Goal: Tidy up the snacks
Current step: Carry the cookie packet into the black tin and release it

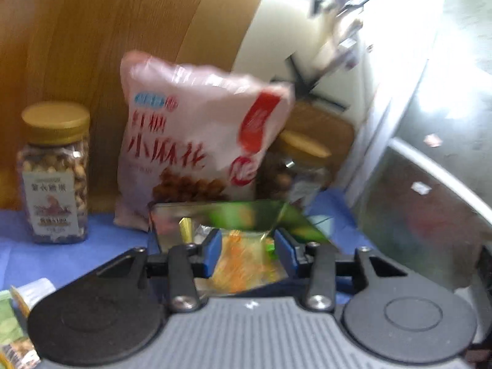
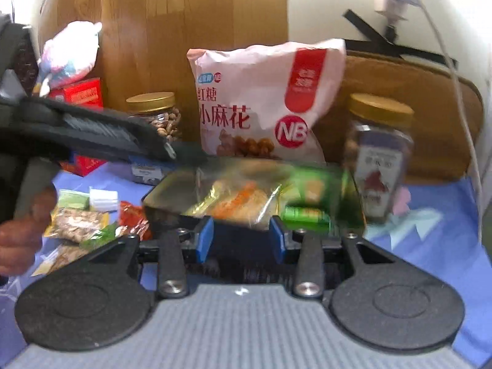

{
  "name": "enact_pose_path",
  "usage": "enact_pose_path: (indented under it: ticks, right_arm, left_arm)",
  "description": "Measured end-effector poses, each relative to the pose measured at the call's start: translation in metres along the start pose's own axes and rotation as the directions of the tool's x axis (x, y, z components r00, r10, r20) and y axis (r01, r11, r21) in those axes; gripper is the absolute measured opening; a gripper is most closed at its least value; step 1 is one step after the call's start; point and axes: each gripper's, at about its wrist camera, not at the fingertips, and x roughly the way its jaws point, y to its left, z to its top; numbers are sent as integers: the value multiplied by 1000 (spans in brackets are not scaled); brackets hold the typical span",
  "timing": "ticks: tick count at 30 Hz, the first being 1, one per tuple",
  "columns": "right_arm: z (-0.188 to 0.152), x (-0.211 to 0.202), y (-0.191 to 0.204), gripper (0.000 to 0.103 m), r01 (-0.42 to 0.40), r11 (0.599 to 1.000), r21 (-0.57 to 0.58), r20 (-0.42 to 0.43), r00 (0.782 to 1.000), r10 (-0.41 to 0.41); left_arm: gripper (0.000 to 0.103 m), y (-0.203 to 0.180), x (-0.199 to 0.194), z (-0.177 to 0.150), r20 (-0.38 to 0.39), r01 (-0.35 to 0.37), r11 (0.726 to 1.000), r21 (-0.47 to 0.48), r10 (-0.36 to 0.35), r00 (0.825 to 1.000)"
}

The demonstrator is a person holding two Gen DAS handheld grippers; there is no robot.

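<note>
The metal tray [image 2: 160, 190] lies directly in front of both grippers, and the snack packets [image 2: 240, 204] are inside it. In the right wrist view the right gripper [image 2: 240, 240] has its jaws partly open around the near wall of the tray; I cannot tell if the pads press on it. In the left wrist view the left gripper [image 1: 249, 250] is also partly open, and an orange-and-clear packet [image 1: 243, 255] sits between its pads, but a real grip is not clear because of blur. The long side of the tray runs across the jaws, left to right. Behind the tray stand a pink bag [image 2: 261, 98] and two nut jars [image 2: 381, 153]. The right gripper seems nearer to the tray wall.
</note>
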Motion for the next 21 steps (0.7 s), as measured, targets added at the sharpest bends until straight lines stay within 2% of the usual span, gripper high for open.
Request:
enact_pose_path:
  ticks: [5,8,10,12,15,19,21]
  right_arm:
    - [-40,-39,4,43,-13,993,115,-5,1000,14]
    - [-54,-53,16,43,-24,988,153,-34,999,29]
    - [-56,-54,24,43,-44,985,164,-62,997,55]
    - [-51,-50,29,43,-91,976,196,-78,991,108]
    - [-43,-36,37,43,-167,956,240,-82,978,191]
    - [-30,-6,51,43,-226,941,253,-88,963,255]
    - [-27,11,55,43,-223,941,255,-98,962,255]
  left_arm:
    - [43,-6,-47,-18,16,18,998,64,-19,1000]
    - [43,5,-67,-27,5,-27,997,74,27,1000]
    - [43,24,-76,-29,-11,-79,996,35,79,997]
    - [43,52,-88,-29,-30,-110,993,-46,109,994]
    - [43,91,-104,-32,-42,-156,975,-157,152,988]
    - [43,125,-108,-36,-69,-232,952,-202,222,973]
    - [43,131,-102,-34,-76,-215,952,-219,203,976]
